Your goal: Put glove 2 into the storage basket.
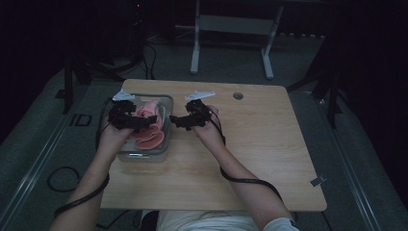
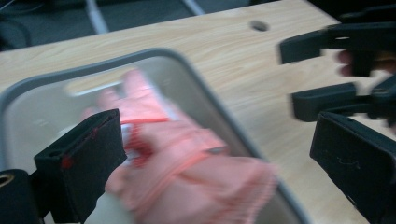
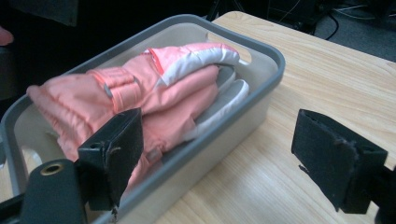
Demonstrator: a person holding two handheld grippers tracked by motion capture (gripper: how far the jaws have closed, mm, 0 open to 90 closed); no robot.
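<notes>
Here, a clear plastic tub [image 1: 166, 126] with a grey rim sits on the left part of the wooden worktop [image 1: 260, 144]. Inside it lie pink winter gloves [image 3: 154, 88] with white palms, one on top of the other. They fill most of the tub.

The left gripper [image 1: 126, 117] hangs over the tub, right above the gloves. Its jaws are wide apart and hold nothing. In the left gripper view, one jaw is low over the gloves and the other is out past the tub's rim, over the wood. That view is a bit blurry, so I cannot tell if the jaw touches the gloves.

The right gripper [image 1: 185, 119] is just beside the tub on its right, over the bare worktop. It points toward the tub. Its jaws are wide apart too, with nothing between them. In the right gripper view, one jaw is in front of the tub's near wall and the other is over the wood.

A small round hole [image 1: 238, 96] is in the worktop near the far edge.
</notes>
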